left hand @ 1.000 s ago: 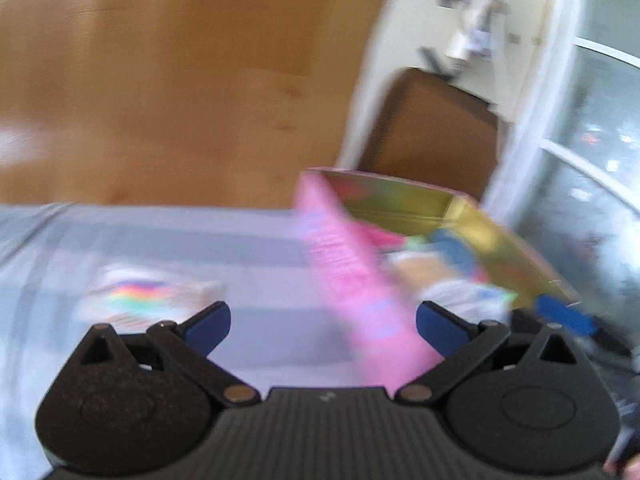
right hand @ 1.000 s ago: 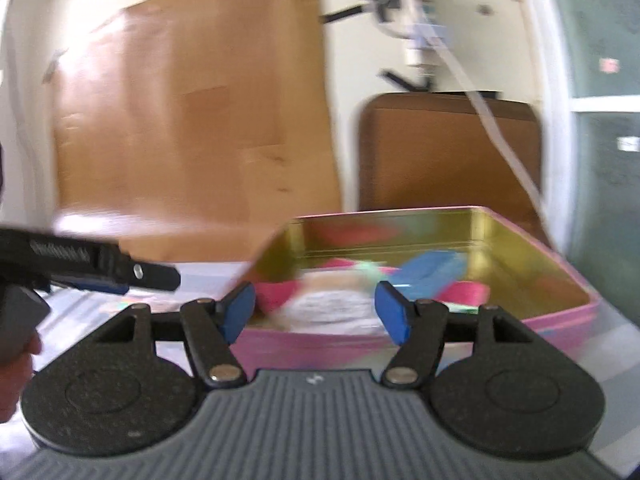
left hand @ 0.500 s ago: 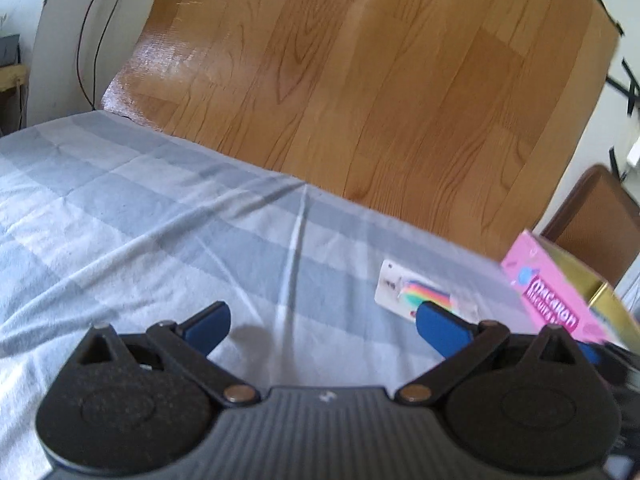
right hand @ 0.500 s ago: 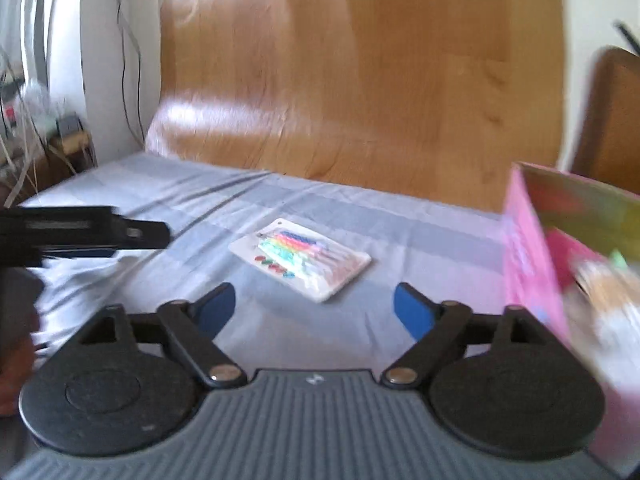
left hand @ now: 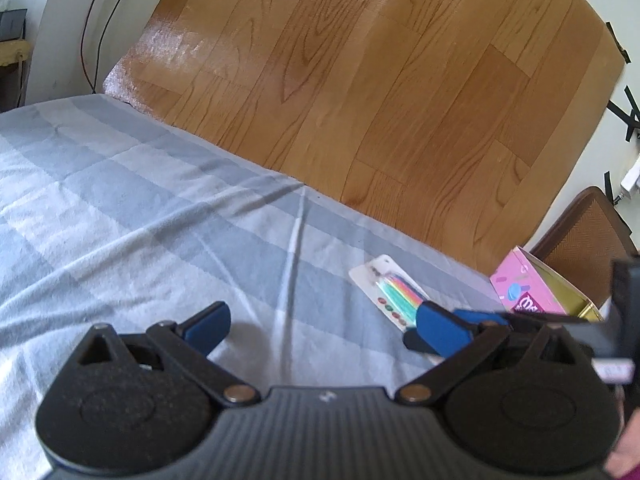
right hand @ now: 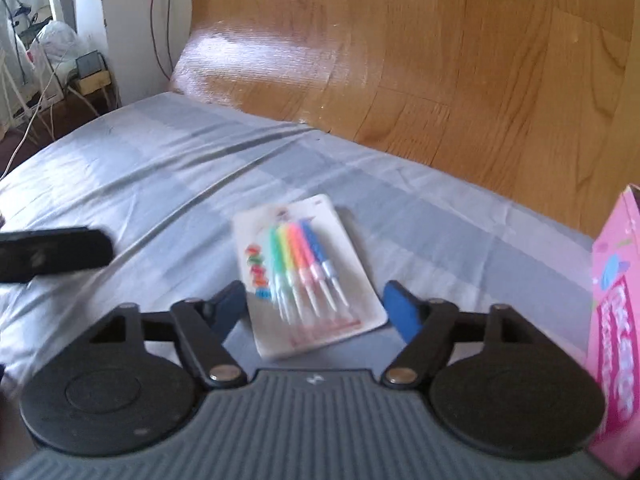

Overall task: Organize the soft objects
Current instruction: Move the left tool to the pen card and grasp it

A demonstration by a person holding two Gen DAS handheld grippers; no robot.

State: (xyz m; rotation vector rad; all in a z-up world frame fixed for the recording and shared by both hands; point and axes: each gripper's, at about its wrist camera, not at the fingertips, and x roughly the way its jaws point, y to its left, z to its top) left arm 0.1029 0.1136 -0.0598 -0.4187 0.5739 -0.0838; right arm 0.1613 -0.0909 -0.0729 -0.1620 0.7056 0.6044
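A white card of coloured candles lies flat on the blue-grey checked bed sheet. My right gripper hovers just over the card's near end. Its jaws are closing, the card lies between them, and the pads do not touch it. The left wrist view shows the same candle card at the right, partly hidden behind the right gripper's blue fingers. My left gripper is open over bare sheet with nothing in it. A pink tin box stands at the right edge.
A wood-grain board leans up behind the bed. A brown chair back stands behind the pink box. Cables and bags crowd the floor past the bed's left edge. The left gripper's black tip reaches in from the left.
Both views swung left, away from the pink box and onto the bed. The right gripper came down close to the candle card, which now sits between its jaws. The left gripper has held still lately.
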